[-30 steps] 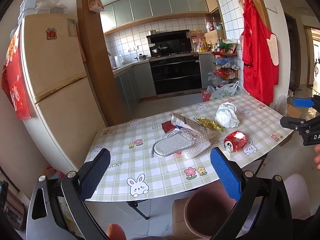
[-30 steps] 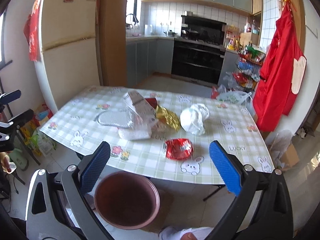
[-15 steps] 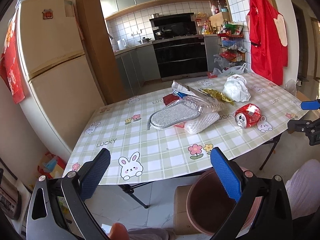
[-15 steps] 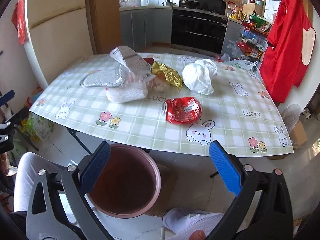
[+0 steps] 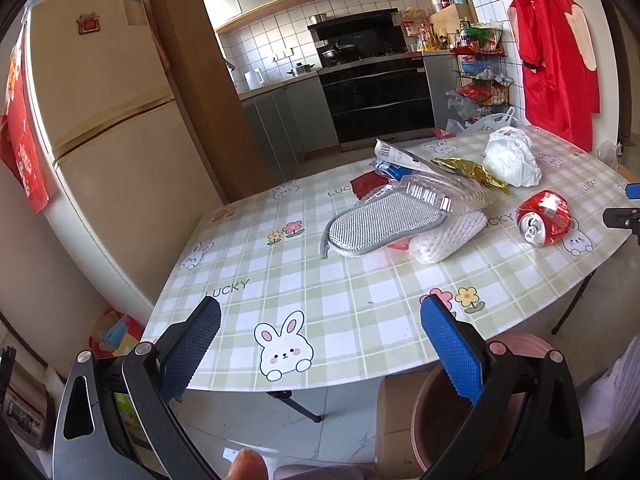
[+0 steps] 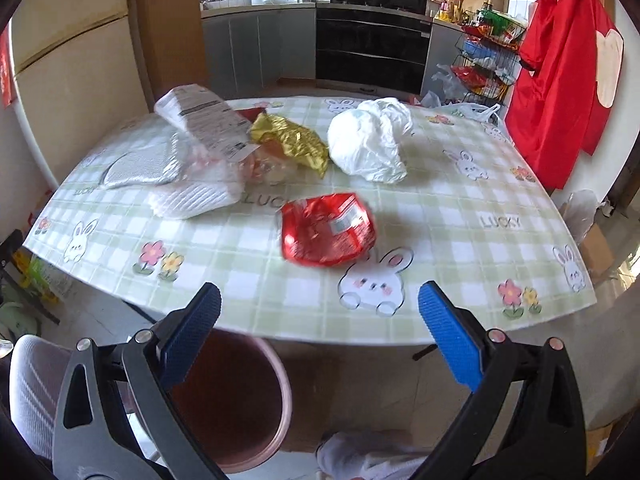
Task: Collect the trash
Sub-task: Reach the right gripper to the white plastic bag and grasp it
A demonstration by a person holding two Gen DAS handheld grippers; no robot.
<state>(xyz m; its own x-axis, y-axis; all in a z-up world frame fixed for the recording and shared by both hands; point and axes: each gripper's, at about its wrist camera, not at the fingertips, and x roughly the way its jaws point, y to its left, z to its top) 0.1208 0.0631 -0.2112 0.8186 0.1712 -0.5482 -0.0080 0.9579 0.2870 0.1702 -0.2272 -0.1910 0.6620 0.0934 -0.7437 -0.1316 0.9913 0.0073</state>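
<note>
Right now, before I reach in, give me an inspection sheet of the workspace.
Surface: table under a checked bunny cloth.
Job's things: crushed red can nearest; white plastic bag, gold wrapper, clear tray pile behind; pink bin on the floor at the near edge.
Clutter: grey mesh pad on the pile.
Grippers: left gripper and right gripper open, empty.
Cables: nothing seen.
Surroundings: fridge, stove, red apron.

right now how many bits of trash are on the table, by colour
red: 2, the crushed can and a wrapper behind the pile
gold: 1, foil wrapper
white: 3, plastic bag, foam net, printed packet
silver: 1, insole
clear: 1, plastic tray
total: 8
</note>
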